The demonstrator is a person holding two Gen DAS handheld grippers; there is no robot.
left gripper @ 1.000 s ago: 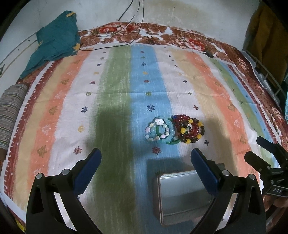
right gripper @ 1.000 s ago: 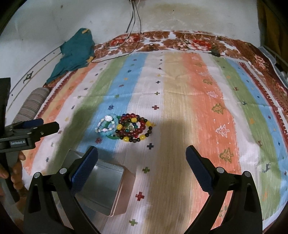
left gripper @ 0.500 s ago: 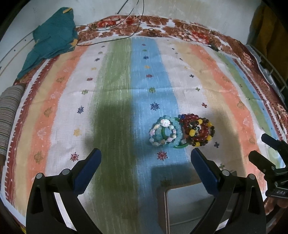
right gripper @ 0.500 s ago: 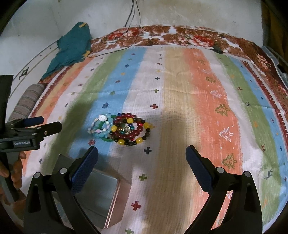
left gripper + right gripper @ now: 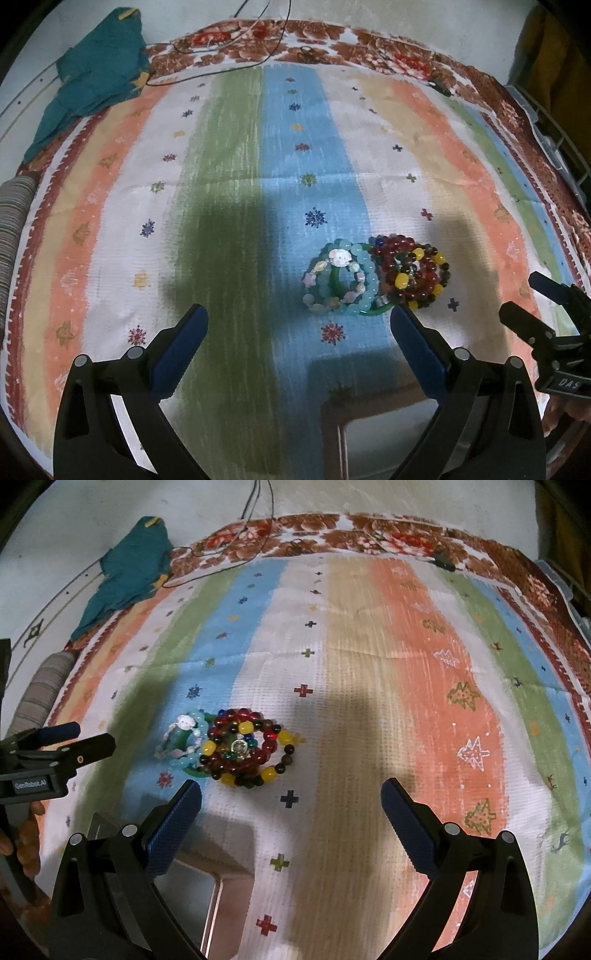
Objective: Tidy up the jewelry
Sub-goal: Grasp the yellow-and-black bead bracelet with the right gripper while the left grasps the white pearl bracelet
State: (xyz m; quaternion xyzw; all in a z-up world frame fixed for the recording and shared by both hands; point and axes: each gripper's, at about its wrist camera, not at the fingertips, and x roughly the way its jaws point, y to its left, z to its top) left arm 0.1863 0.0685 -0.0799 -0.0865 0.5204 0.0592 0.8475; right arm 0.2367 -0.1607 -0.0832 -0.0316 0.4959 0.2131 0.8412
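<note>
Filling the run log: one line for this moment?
left gripper: open, empty | right gripper: open, empty | bead bracelets: piled on striped cloth | metal tin: nearer, empty

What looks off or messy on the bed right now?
The bracelets are heaped, not sorted: the pale blue bead bracelet and a green bangle overlap the red and yellow bead bracelets in one pile. The metal tin is beside it. A teal cloth lies crumpled at the far corner. Nothing looks damaged.

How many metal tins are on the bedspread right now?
1: the metal tin lies at the near edge, just in front of the bracelet pile; partly hidden behind the tongs.
</note>
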